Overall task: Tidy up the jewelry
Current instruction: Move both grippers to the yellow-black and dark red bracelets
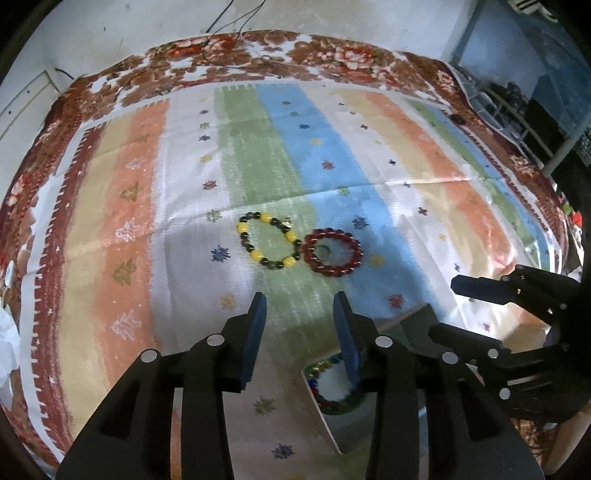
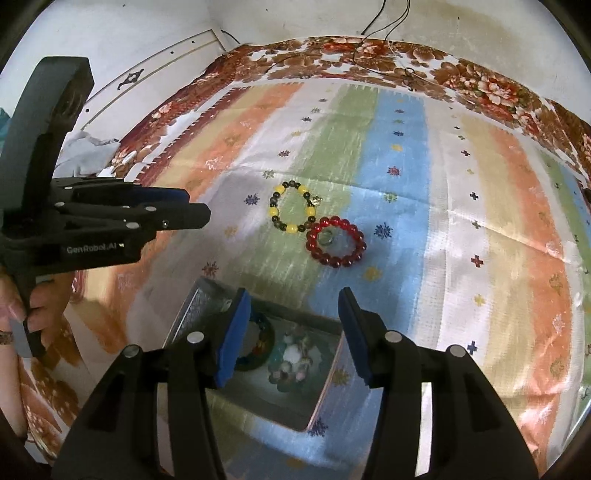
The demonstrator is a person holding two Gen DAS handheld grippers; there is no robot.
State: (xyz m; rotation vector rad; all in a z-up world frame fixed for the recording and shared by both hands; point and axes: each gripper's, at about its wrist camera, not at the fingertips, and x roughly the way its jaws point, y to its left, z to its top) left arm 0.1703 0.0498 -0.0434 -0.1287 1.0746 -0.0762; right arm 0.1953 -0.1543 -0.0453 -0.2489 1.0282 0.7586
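Note:
A yellow-and-dark bead bracelet lies on the striped cloth, touching a red bead bracelet. A small ring lies inside the red one. An open box holds a multicoloured bracelet and a pale bead bracelet. My left gripper is open and empty, near of the two bracelets. My right gripper is open and empty above the box. The right gripper also shows at the right of the left wrist view.
The striped cloth covers a floral blanket against a white wall. Thin cables hang at the back. The left gripper and the hand holding it show at the left of the right wrist view.

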